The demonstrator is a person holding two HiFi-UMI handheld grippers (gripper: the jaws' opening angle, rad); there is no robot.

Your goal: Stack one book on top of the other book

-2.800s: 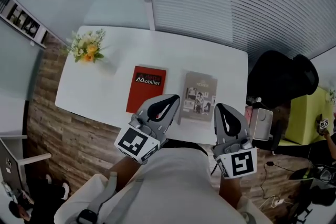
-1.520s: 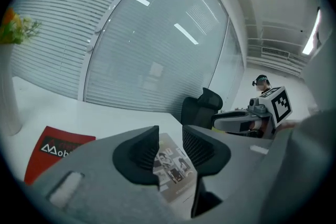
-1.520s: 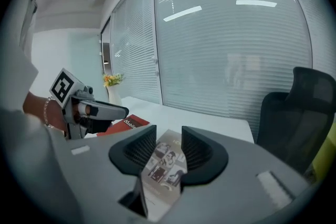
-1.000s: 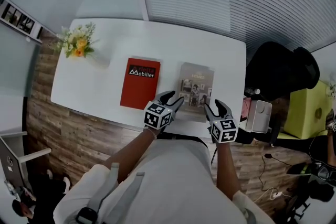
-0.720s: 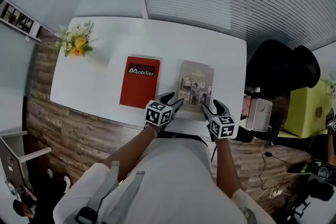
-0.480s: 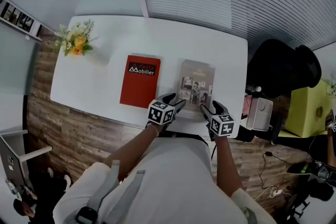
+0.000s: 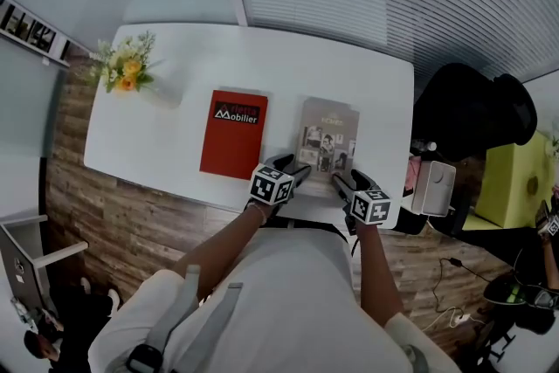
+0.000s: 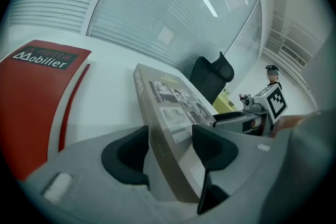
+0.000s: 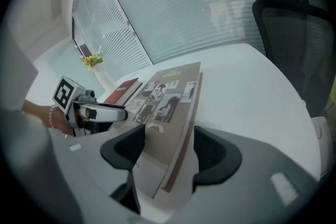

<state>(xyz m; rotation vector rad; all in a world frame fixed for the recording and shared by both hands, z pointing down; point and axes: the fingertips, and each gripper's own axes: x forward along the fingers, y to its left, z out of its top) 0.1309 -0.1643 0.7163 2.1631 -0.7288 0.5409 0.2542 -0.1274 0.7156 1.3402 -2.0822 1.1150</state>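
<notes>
A grey book point(image 7: 327, 135) with photos on its cover lies flat on the white table point(image 7: 175, 135). A red book point(image 7: 233, 134) lies to its left. My left gripper point(image 7: 295, 169) is at the grey book's near left corner. Its jaws are opening, and the book's edge point(image 8: 163, 113) runs between the pads point(image 8: 126, 157) without being pressed. My right gripper point(image 7: 341, 180) is at the near right corner. It stands wide, with the book's point(image 9: 168, 97) edge between its pads point(image 9: 215, 152), also unpressed. Each gripper view shows the other gripper point(image 8: 257, 113) point(image 9: 86, 107) and the red book point(image 8: 37, 92) point(image 9: 122, 91).
A bunch of yellow flowers point(image 7: 122, 70) stands at the table's far left corner. A black office chair point(image 7: 472, 113) and a white device point(image 7: 434, 188) are just off the table's right side. The table's near edge runs under both grippers, and slatted blinds lie beyond the far edge.
Both grippers have sunk to the grey book's near corners, their jaws have spread wider, and the book's edges now sit between them. Neither book has moved.
</notes>
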